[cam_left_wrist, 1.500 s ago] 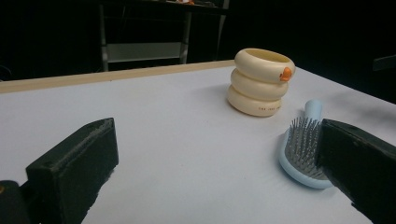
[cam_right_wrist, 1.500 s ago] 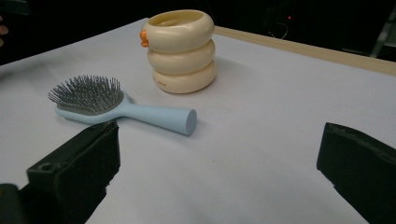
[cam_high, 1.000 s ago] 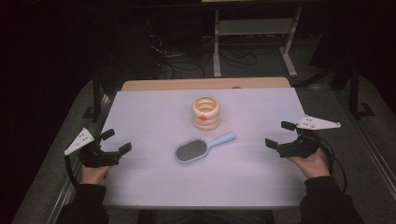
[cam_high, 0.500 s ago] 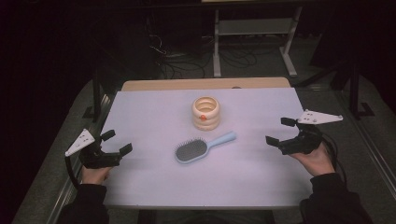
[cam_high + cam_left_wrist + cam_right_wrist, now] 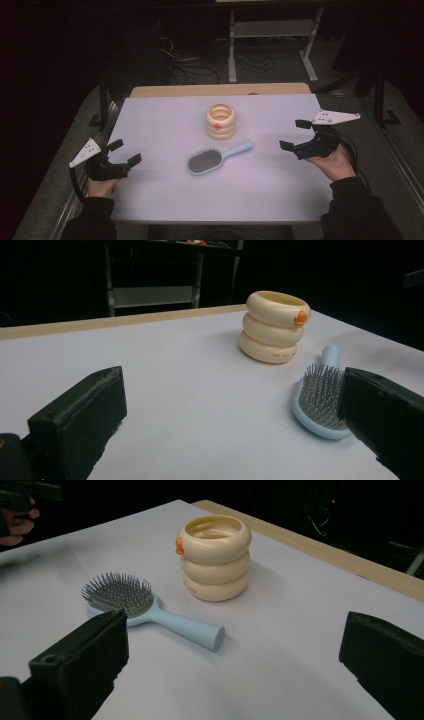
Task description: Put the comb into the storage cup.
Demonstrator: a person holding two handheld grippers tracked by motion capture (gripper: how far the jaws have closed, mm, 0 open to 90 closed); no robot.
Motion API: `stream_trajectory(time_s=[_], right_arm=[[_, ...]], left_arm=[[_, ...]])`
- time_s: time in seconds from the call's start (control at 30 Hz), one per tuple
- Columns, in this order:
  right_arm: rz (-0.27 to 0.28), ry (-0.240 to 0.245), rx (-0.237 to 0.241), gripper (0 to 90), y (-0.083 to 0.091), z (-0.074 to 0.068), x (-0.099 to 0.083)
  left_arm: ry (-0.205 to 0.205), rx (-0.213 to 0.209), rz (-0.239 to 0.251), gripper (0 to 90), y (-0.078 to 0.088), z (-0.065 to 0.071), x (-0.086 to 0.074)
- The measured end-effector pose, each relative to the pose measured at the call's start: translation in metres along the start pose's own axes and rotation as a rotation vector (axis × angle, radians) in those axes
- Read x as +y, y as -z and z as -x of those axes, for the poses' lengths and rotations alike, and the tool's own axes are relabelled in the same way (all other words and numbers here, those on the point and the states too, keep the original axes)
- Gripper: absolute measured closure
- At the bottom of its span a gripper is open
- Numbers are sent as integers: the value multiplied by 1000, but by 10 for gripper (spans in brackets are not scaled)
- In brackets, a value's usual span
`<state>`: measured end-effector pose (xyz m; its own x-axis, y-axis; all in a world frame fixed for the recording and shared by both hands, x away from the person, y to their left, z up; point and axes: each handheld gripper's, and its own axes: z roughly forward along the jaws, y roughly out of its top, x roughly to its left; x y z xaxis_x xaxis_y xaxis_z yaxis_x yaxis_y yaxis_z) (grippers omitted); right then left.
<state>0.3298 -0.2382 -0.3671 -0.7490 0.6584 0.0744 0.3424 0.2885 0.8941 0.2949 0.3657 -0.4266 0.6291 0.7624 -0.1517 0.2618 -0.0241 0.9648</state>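
Little has moved across the last second: the right gripper (image 5: pixel 301 137) has drifted slightly up and away from the table's centre, while the left gripper (image 5: pixel 125 152), the hairbrush and the cup have kept their places. Going left to right in the high view, the left gripper rests low near the table's (image 5: pixel 165 200) left edge, its jaws spread wide and holding nothing; the pale blue hairbrush (image 5: pixel 216 158) lies bristles-up near the middle of the white surface, handle angled toward the far right; just behind it, close but not touching, stands the cream ringed cup (image 5: pixel 221 121), upright with a small orange mark on its side; at the right edge the right gripper is held just above the table, jaws likewise wide apart and empty. By the look of it, the work has not begun: neither brush nor cup is touched, and both grippers are well apart from them. Judging from the layout, everything is left to do, beginning with a reach toward the brush. Room is generous: bare surface lies on both sides of the brush and in front of it, with only the cup close behind it. A wooden strip (image 5: pixel 220 90) borders the far edge, with darkness beyond.
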Motion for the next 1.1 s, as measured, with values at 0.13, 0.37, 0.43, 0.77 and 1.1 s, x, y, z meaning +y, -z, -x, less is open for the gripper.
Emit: stream_trajectory(time_s=[0.13, 0.37, 0.43, 0.77, 1.1], right_arm=[[-12, 6, 8, 0, -4, -1, 3], [-42, 20, 25, 0, -14, -3, 11], [-45, 24, 29, 0, -17, -3, 12], [-94, 34, 56, 0, -35, -7, 13], [-121, 45, 82, 0, -54, -15, 15]], left_arm=[[-3, -1, 0, 0, 0, 0, 0], [-4, -2, 0, 0, 0, 0, 0], [-3, -2, 0, 0, 0, 0, 0], [-3, -5, 4, 0, 0, 1, 0], [-5, -7, 0, 0, 0, 1, 0]])
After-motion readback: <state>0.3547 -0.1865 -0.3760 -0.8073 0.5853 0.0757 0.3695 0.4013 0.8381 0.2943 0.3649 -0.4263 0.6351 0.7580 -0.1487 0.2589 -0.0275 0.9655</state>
